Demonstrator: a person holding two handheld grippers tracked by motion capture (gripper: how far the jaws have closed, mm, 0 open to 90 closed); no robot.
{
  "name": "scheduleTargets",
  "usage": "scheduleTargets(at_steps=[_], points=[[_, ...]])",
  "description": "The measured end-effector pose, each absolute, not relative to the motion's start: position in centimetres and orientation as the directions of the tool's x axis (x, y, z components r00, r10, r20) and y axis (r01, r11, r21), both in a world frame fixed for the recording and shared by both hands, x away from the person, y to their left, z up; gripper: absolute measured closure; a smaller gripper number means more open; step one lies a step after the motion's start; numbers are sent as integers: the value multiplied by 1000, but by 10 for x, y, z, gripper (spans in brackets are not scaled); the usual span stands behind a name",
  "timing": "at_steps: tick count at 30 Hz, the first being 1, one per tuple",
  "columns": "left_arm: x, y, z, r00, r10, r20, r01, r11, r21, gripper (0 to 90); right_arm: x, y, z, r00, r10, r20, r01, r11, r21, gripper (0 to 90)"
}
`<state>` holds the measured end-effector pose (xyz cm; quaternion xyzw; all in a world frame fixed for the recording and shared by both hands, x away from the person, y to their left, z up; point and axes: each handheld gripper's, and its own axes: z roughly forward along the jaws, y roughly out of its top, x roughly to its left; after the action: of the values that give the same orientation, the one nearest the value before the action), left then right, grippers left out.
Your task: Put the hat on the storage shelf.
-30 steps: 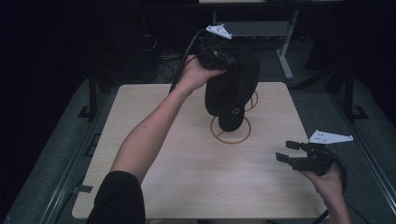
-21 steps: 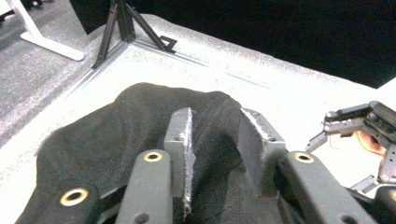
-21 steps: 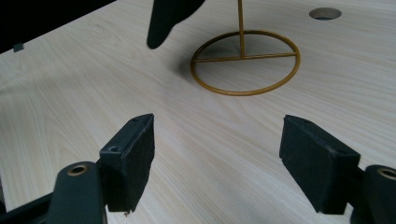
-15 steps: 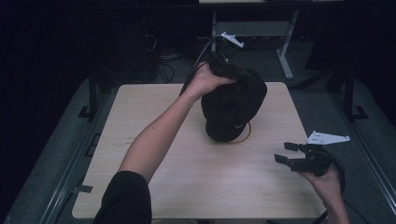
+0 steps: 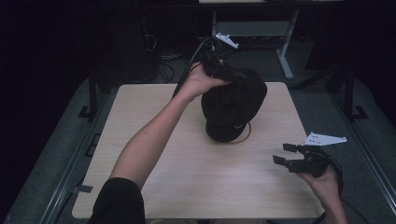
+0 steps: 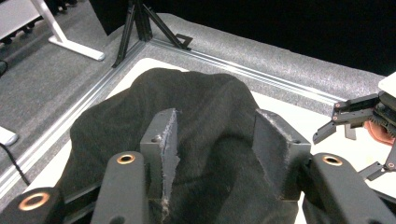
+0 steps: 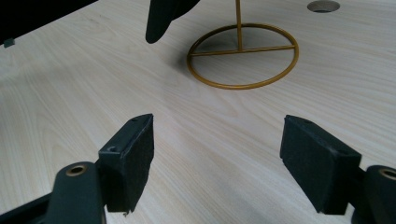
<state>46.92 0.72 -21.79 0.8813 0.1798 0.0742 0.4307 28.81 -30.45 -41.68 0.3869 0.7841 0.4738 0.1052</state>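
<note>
We see a pale wooden counter (image 5: 187, 177). On it, near the far right corner, stands a gold wire stand (image 7: 242, 55) on its ring base. A round hole (image 7: 323, 5) lies beyond.

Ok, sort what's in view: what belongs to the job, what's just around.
In the job:
- black cap
- gold wire stand
- left tongs, jaws just opening, cap fabric between them

Just around:
- right tongs, open, idle
- table
- white desk leg
</note>
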Motion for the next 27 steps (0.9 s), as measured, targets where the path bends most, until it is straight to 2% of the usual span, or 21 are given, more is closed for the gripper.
scheduleTargets(at_steps=[27], points=[[442, 58, -225, 902, 429, -50, 283, -498, 820, 412, 289, -290, -423, -673, 717, 180, 503, 266, 822, 241]])
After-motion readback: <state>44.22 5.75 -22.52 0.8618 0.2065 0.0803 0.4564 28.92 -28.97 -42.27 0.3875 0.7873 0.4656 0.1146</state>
